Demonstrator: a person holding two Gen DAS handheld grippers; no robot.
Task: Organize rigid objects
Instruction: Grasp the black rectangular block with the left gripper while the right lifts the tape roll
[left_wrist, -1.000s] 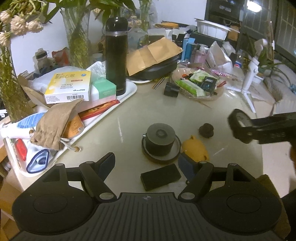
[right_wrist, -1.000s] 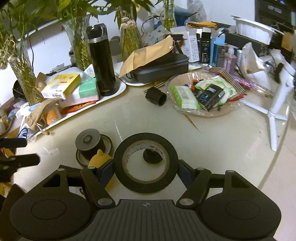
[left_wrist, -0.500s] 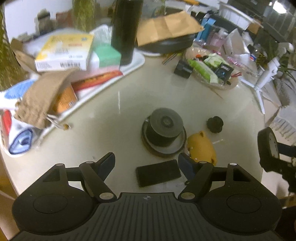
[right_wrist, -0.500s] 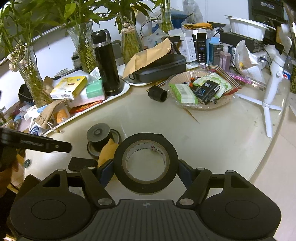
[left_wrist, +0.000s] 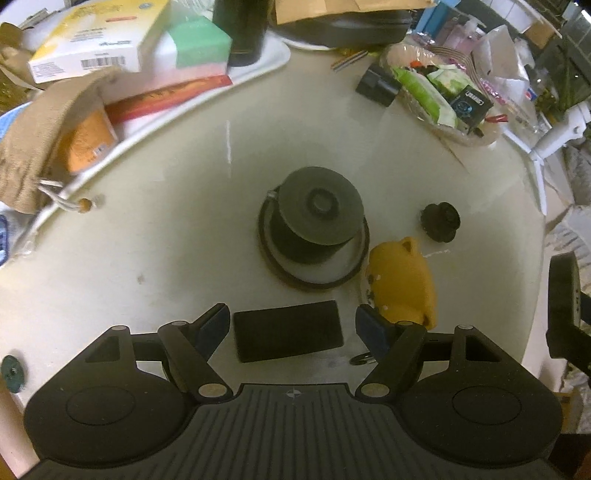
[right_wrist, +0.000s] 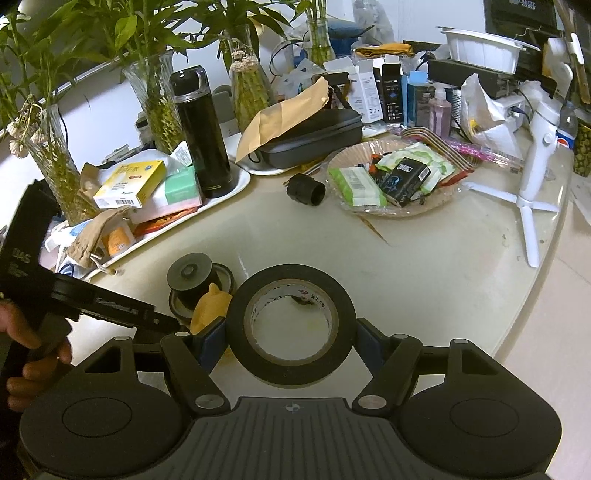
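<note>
So from the left wrist view, the left claw (left_wrist: 291, 326) is spread wide with nothing in it, hanging low over the cream tabletop (left_wrist: 147, 236). A flat black rectangular block (left_wrist: 289, 335) lies right between its fingers, though neither finger seems to touch it. Just past that sits a dark spool (left_wrist: 317, 219) standing on a round coaster-type disc, and a yellow toy (left_wrist: 400, 282) is just beside the disc on the right, close to the right-hand fingertip. A small black knob (left_wrist: 441, 222) sits a bit further right, apart from the rest. Up the back-left there's a white tray (left_wrist: 258, 72) piled with boxes and a tan drawstring pouch (left_wrist: 40, 129) drooping over its edge. At the far right edge you can see the black tape roll (left_wrist: 563, 295) edge-on, off past the tabletop rim. Over in the right wrist view, the right claw (right_wrist: 291, 341) is clamped on that black tape roll (right_wrist: 291, 328), fingers pressed to both sides of it, hole facing the camera, held up above the tabletop near its front edge. The yellow toy (right_wrist: 210, 306) and spool (right_wrist: 190, 275) peek out to the left behind it, and the left claw's body comes in from the left, with a hand (right_wrist: 26, 354) gripping its handle. Further back there's a black thermos (right_wrist: 201, 136) standing on the tray, and a shallow dish (right_wrist: 395, 206) of packets.
</note>
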